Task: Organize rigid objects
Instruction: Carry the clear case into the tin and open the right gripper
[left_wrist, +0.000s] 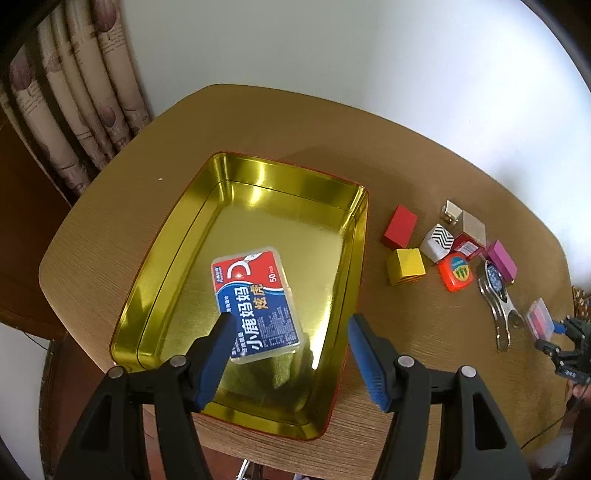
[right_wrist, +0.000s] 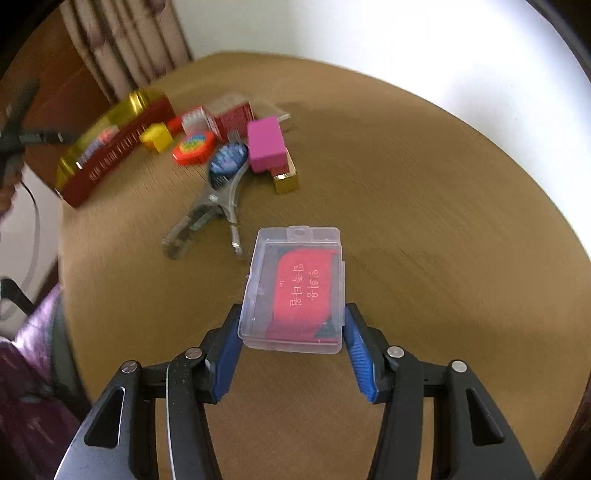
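Gold tin tray (left_wrist: 177, 258) is showing glossy mirror-like metal inside, throwing bright glare; its outer wall (right_wrist: 110, 162) is looking like red lacquered metal. Floss box (left_wrist: 256, 302) is sitting in clear plastic with a glossy printed label. Table (left_wrist: 424, 177) is showing matt wood grain, slightly rough. Clear case (right_wrist: 295, 291) is looking like smooth see-through plastic. Metal tool (left_wrist: 498, 306) is shining like polished steel. Pink block (right_wrist: 266, 144) is looking matt. Gripper pads (left_wrist: 369, 365) are showing ribbed blue rubber on matt black plastic. Curtain (left_wrist: 74, 92) is hanging as patterned cloth.
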